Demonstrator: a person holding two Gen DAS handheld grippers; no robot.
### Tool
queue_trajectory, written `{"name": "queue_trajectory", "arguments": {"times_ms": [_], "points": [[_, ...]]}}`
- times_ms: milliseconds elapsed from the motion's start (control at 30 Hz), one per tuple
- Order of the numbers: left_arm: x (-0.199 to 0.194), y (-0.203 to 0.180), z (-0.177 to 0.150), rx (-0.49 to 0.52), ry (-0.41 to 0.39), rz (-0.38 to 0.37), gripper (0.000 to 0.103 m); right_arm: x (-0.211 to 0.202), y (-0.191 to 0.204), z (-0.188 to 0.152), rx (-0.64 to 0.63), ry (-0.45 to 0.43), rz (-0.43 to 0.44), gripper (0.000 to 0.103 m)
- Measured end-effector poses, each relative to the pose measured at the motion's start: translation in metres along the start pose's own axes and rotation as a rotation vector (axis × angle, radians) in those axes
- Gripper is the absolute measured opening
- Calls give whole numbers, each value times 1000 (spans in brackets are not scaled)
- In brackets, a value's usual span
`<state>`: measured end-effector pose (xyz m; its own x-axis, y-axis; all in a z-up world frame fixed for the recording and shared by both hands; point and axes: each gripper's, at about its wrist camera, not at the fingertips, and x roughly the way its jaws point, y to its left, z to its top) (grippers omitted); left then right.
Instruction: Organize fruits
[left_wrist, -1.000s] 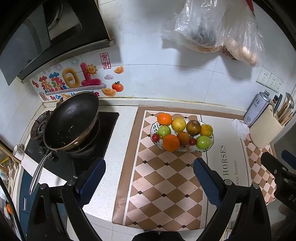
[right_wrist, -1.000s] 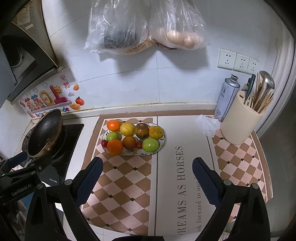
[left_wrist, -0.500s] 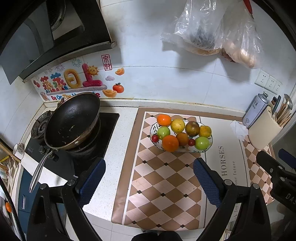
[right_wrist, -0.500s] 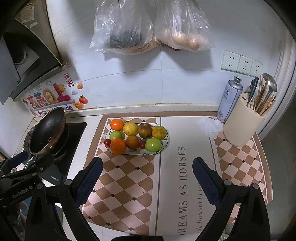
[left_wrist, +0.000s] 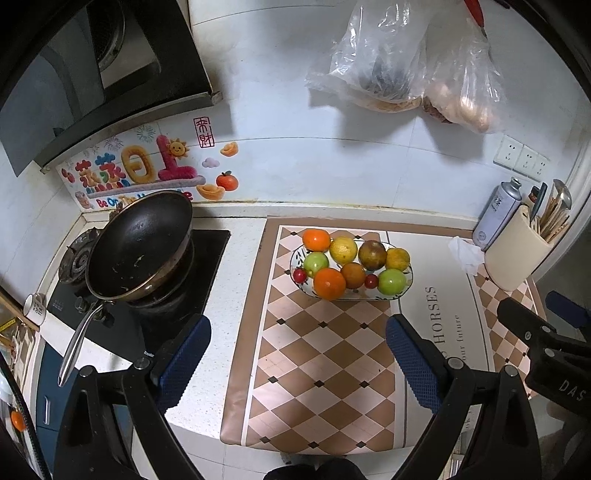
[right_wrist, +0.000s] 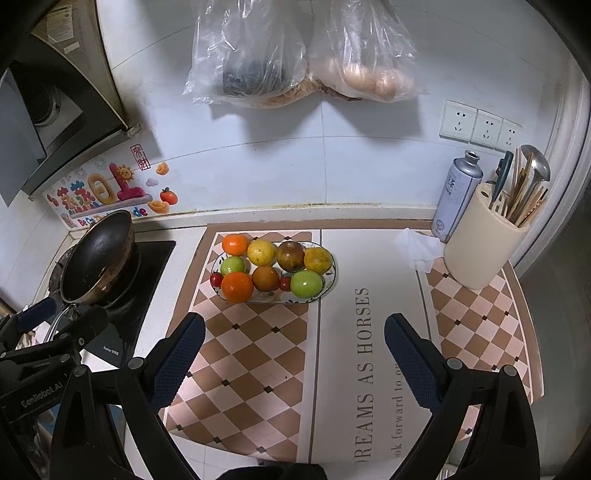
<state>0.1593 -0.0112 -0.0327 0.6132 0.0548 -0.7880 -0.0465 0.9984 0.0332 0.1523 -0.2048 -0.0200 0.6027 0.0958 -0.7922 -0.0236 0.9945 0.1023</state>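
Note:
A patterned oval plate (left_wrist: 405, 288) (right_wrist: 330, 281) rests on the checkered mat, piled with several fruits: oranges (left_wrist: 329, 283) (right_wrist: 237, 286), green apples (left_wrist: 392, 281) (right_wrist: 306, 283), a lemon (left_wrist: 343, 250) (right_wrist: 261, 252), a dark brown fruit (left_wrist: 372, 254) (right_wrist: 290, 256) and small red ones. My left gripper (left_wrist: 297, 336) hovers open over the mat, well short of the plate, holding nothing. My right gripper (right_wrist: 294, 334) is also open and empty, in front of the plate. The right gripper's body shows at the lower right edge of the left wrist view, and the left one's at the lower left of the right wrist view.
A black wok (left_wrist: 138, 243) (right_wrist: 96, 256) sits on the gas stove at left. A cream utensil holder (left_wrist: 513, 254) (right_wrist: 480, 247), spray can (right_wrist: 456, 195) and crumpled tissue (right_wrist: 419, 249) stand at right. Plastic bags (right_wrist: 288, 55) hang on the tiled wall. The counter's front edge is just below the grippers.
Both grippers have drawn back and up slightly from the plate, so the fruit looks a little smaller and farther. Both stay open and empty.

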Motion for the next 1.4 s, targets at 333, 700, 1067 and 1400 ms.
{"name": "queue_trajectory", "arguments": {"times_ms": [333,700,1067,1400], "points": [[-2,-1,-1,-3,-9,-1,97,-6,0,-6,-2,-5,-1,100],[-3,-1,-2,-3,-13,1,97,-11,0,-4,-12,-7,8,100],[-5,-2,-3,-12,-14,-2,97,-11,2,-3,-13,-5,11,100],[-9,-4,-4,-20,-19,-6,97,-11,2,-3,-14,-7,9,100]]}}
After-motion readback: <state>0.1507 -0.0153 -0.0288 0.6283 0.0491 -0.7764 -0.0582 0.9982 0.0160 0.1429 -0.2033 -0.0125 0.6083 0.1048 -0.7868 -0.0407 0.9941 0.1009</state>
